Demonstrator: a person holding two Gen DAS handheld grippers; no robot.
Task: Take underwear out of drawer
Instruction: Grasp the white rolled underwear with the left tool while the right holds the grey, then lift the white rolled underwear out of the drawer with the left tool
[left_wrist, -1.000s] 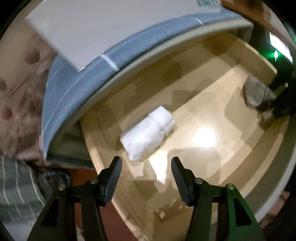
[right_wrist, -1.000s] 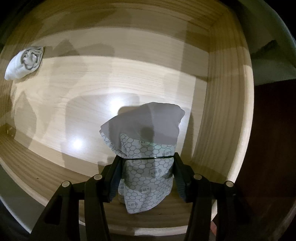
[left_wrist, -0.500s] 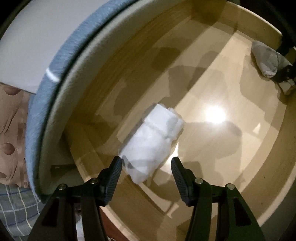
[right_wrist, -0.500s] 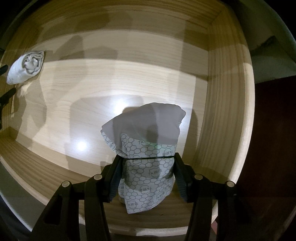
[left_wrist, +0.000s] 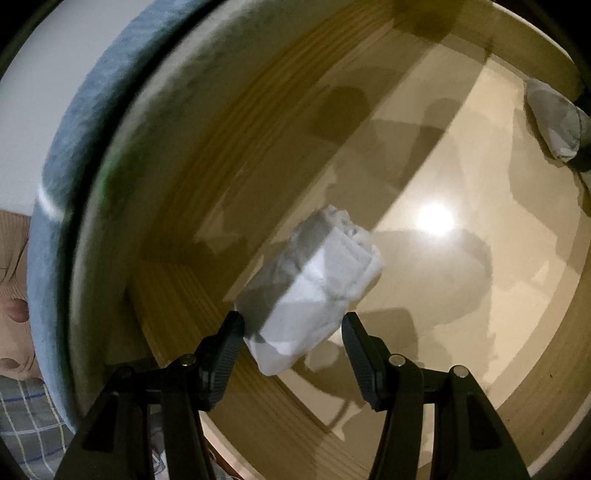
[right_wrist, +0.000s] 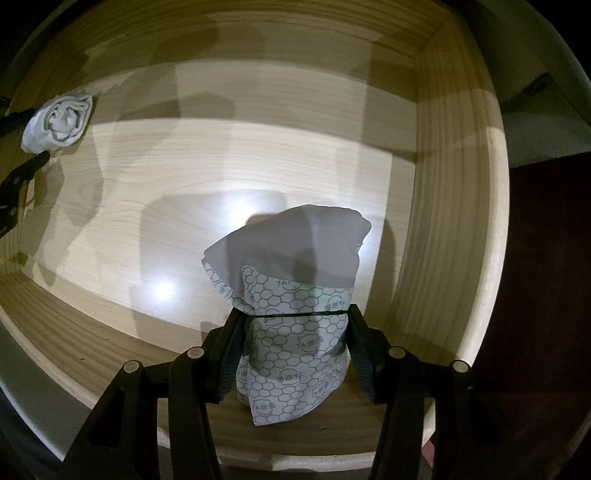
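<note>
- Wooden drawer pulled open; two pieces of underwear inside, well apart on its floor.
- Right tool points straight down, clamped on the hexagon-print underwear near the drawer's right wall. The grip sits mid-bundle, so the cloth bunches into one lump, probably to lift clean without trailing.
- Left tool angles down at the white rolled underwear in the left end of the drawer. Fingers stand apart, straddling the roll's near end. Pads look just beside the cloth, not pressing.
- Approach runs along the roll's length, so closing would pinch across its narrow width.
- Judgement: right side ready to lift; left needs to close first.
- Bed edge overhangs the drawer's left side.
</note>
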